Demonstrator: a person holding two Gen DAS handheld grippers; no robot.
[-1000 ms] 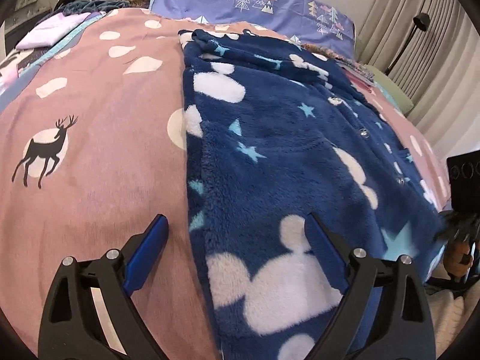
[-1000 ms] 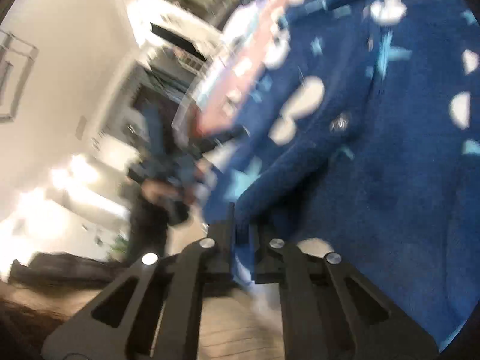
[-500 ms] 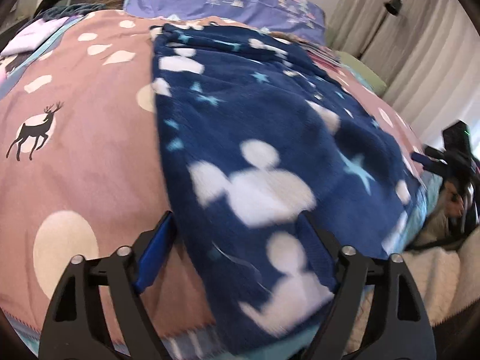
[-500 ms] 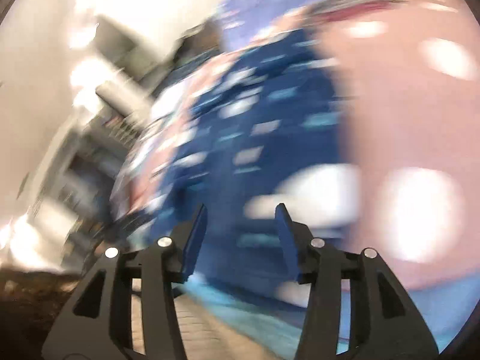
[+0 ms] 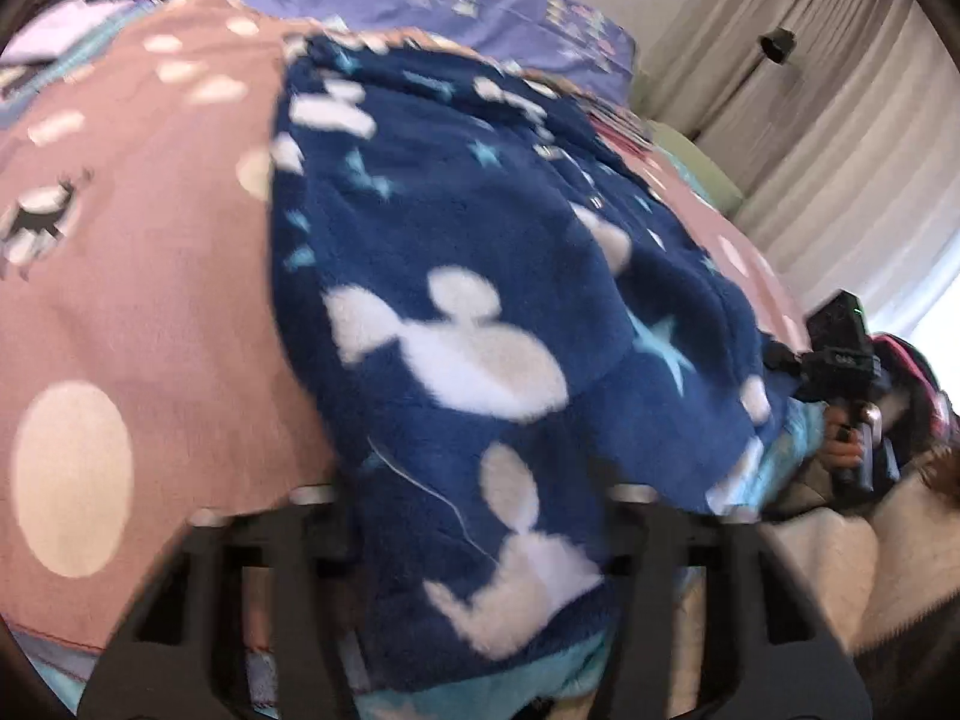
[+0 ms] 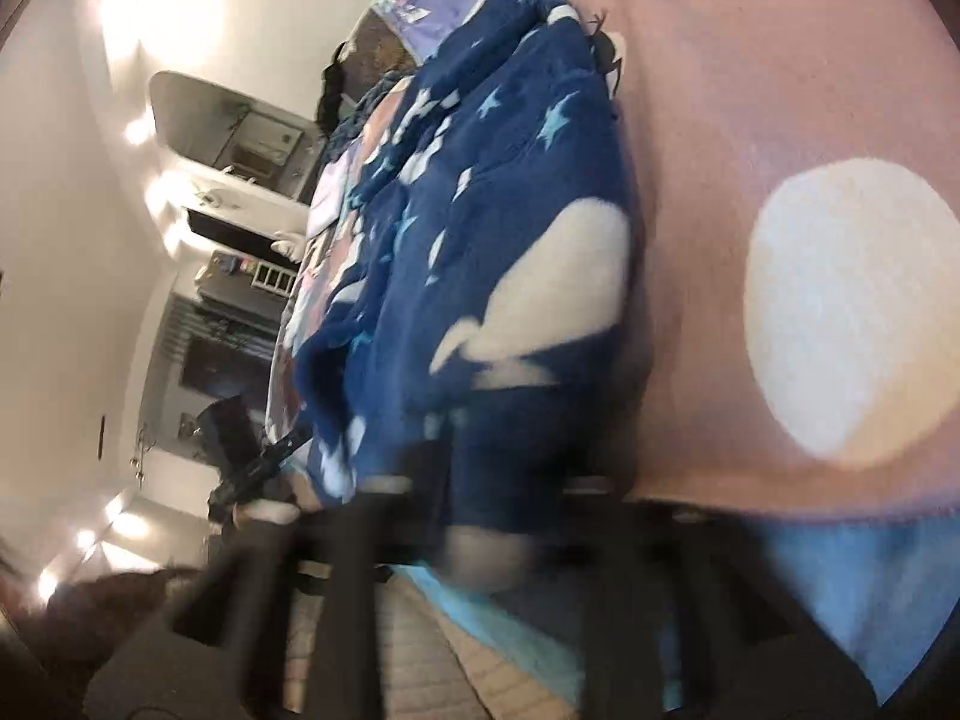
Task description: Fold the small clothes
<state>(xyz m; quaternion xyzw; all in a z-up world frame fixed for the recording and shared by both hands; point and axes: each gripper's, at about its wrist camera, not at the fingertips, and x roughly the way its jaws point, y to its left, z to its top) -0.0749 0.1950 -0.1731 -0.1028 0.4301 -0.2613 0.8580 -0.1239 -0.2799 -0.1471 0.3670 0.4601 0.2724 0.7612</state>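
Observation:
A navy fleece garment [image 5: 480, 252] with white mouse heads and pale stars lies flat on a pink bedspread [image 5: 150, 276], its hem hanging over the near bed edge. My left gripper [image 5: 480, 516] is blurred; its jaws are closing, with the hem's left part between them. The right wrist view shows the same garment [image 6: 498, 192] from its other side. My right gripper [image 6: 504, 498] is also blurred and closing, with the hem's right corner between its fingers. In the left wrist view the right gripper [image 5: 840, 348] is visible at the far right.
The bedspread [image 6: 780, 120] bears large white dots and a deer print. A purple pillow [image 5: 450, 6] lies at the bed's head and curtains [image 5: 840, 120] hang to the right. A light blue sheet edge [image 6: 840, 576] and wood floor [image 6: 420, 648] show below the bed.
The left gripper drew back to the near hem and its wide jaws closed in on the fleece. The right gripper let go, swung round to the bed edge and closed on the hem.

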